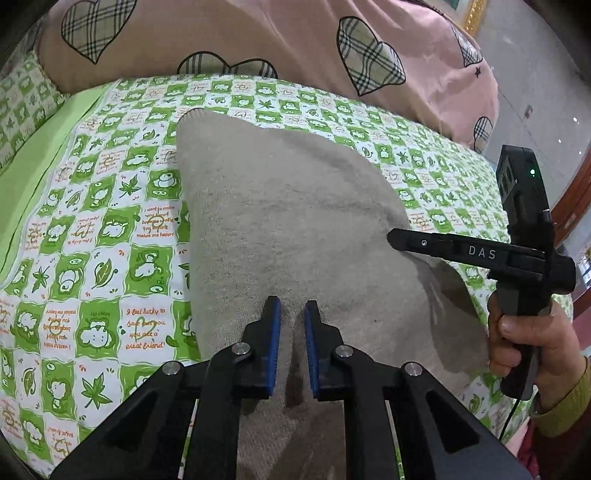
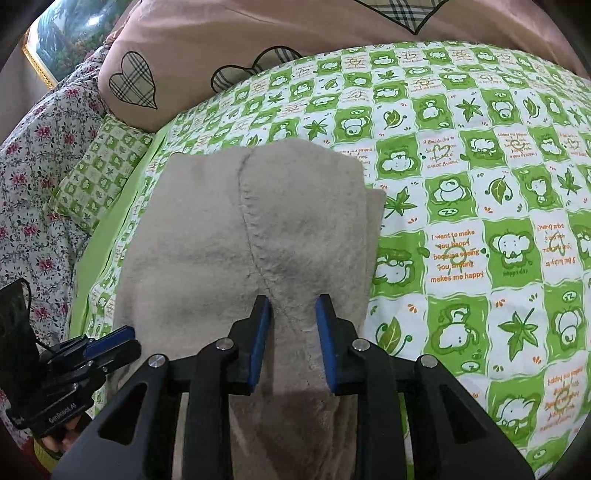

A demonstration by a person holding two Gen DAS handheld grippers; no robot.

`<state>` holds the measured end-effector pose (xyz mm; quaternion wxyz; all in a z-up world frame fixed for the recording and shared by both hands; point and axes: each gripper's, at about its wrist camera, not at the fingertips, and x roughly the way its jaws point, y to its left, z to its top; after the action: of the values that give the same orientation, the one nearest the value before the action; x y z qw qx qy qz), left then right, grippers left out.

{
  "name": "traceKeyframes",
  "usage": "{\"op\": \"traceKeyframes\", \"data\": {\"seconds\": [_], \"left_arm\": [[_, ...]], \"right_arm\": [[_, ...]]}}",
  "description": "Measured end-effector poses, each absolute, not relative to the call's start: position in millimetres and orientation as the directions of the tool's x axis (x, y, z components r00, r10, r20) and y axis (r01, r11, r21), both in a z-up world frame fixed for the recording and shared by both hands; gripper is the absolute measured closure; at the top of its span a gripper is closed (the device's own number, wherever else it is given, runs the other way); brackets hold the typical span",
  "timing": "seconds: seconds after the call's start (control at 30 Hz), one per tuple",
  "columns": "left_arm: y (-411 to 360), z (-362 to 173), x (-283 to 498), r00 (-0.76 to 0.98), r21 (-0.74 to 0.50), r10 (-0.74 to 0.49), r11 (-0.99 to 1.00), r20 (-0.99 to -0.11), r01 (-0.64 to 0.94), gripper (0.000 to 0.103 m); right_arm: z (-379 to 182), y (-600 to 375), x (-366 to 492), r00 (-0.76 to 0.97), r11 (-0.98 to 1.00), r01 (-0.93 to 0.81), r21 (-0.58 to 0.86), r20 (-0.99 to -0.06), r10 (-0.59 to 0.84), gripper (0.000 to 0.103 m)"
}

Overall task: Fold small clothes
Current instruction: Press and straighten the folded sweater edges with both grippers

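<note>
Looking at this one, the beige fleecy garment [image 1: 295,229] lies spread on the green-and-white cartoon-print bedsheet [image 1: 96,229], with the pink quilt with plaid hearts [image 1: 229,33] bunched up behind it. It looks like small fleece trousers or similar, with a stitched seam running down the middle in the right wrist view.

Left gripper [image 1: 292,314] has its blue pads nearly closed, with a pinch of the near edge of the fabric between them, so I'd call that a hold. Right gripper [image 2: 293,314] sits a bit wider, jaws partly closed on a thicker bunch of the same near edge, right by the seam.

Handling-wise I'd guess it's light, soft and floppy, zero stiffness, so it'll sag and drag wherever it isn't supported. Fleece should grip the pads fine. Best bet is the two near corners or the hem, both layers together, so the fold comes over evenly.
</note>
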<state>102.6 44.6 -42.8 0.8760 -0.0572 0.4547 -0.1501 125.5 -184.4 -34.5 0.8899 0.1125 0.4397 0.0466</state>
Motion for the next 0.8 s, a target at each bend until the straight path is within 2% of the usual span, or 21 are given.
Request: {"op": "traceKeyframes", "data": {"seconds": [0.17, 0.33, 0.43, 0.57, 0.67, 0.8], "left_arm": [[57, -25, 87, 0.537, -0.298, -0.369, 0.930, -0.759, 0.218, 0.090], [63, -21, 49, 0.526, -0.325, -0.396, 0.918, -0.753, 0.226, 0.090], [63, -34, 30, 0.490, -0.336, -0.404, 0.915, -0.772, 0.226, 0.090], [61, -62, 23, 0.442, -0.327, -0.377, 0.926, -0.814, 0.189, 0.090], [59, -64, 25, 0.446, -0.323, -0.370, 0.929, -0.815, 0.179, 0.090], [59, -64, 29, 0.443, -0.321, -0.367, 0.930, -0.818, 0.179, 0.090]], "right_arm": [[-19, -178, 103, 0.633, 0.973, 0.011, 0.231, -0.755, 0.171, 0.074], [-8, -167, 55, 0.644, 0.966, -0.067, 0.248, -0.729, 0.232, 0.073], [-17, -161, 31, 0.607, 0.969, -0.092, 0.228, -0.758, 0.236, 0.073], [-44, -161, 17, 0.560, 0.986, -0.078, 0.146, -0.812, 0.164, 0.073], [-51, -167, 17, 0.573, 0.982, -0.067, 0.175, -0.799, 0.182, 0.073], [-50, -164, 17, 0.574, 0.987, -0.072, 0.144, -0.803, 0.159, 0.073]]}}
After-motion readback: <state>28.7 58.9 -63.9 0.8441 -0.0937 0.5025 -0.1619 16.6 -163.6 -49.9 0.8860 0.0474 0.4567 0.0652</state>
